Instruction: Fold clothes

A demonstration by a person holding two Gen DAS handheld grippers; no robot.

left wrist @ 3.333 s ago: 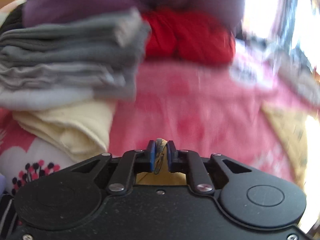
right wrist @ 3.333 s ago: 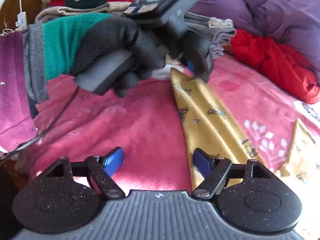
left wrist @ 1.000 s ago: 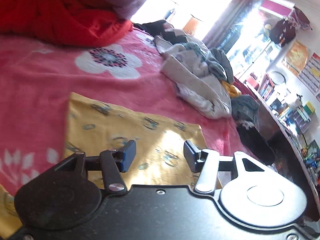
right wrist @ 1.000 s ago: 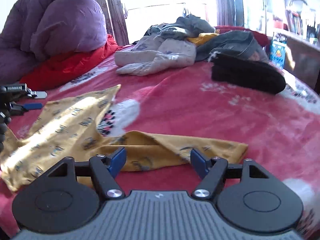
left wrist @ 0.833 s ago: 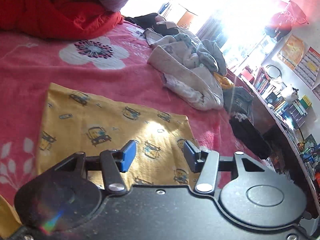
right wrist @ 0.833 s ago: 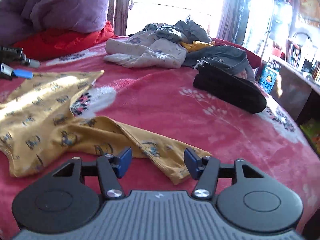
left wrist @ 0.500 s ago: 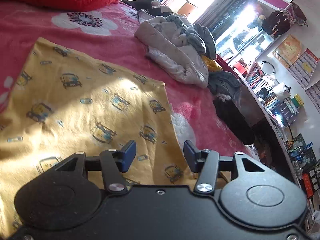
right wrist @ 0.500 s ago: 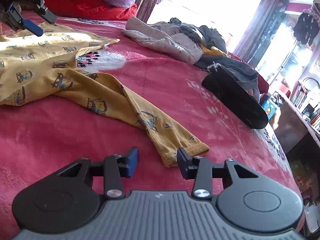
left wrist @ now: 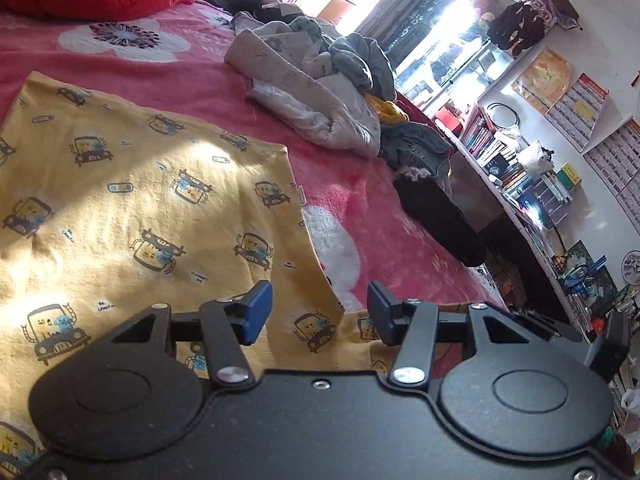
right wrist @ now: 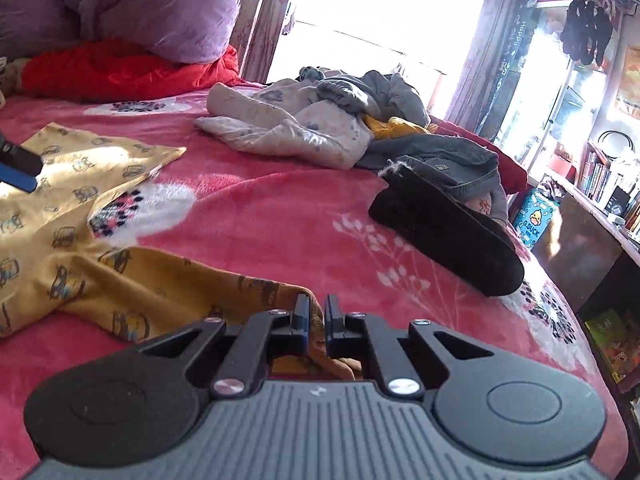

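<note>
A yellow shirt with cartoon-car prints (left wrist: pixel 140 208) lies spread on the pink blanket (left wrist: pixel 360 208). My left gripper (left wrist: pixel 318 312) is open and empty, hovering over the shirt near where its sleeve joins the body. In the right wrist view the shirt's sleeve (right wrist: pixel 168 284) runs toward me, and my right gripper (right wrist: pixel 316 318) is shut on the sleeve's cuff end. The left gripper's blue fingertip (right wrist: pixel 16 176) shows at the left edge of that view.
A heap of grey and beige clothes (right wrist: pixel 320 120) lies at the far side of the bed, with a black garment (right wrist: pixel 444 228) near the right edge. A red garment (right wrist: pixel 120 72) and a purple duvet (right wrist: pixel 140 4) sit at the back left. Shelves of books (left wrist: pixel 520 184) stand beyond the bed.
My right gripper closed on the sleeve cuff. My left gripper, earlier shut on the fabric by the folded stack, opened and moved over the shirt body toward the sleeve.
</note>
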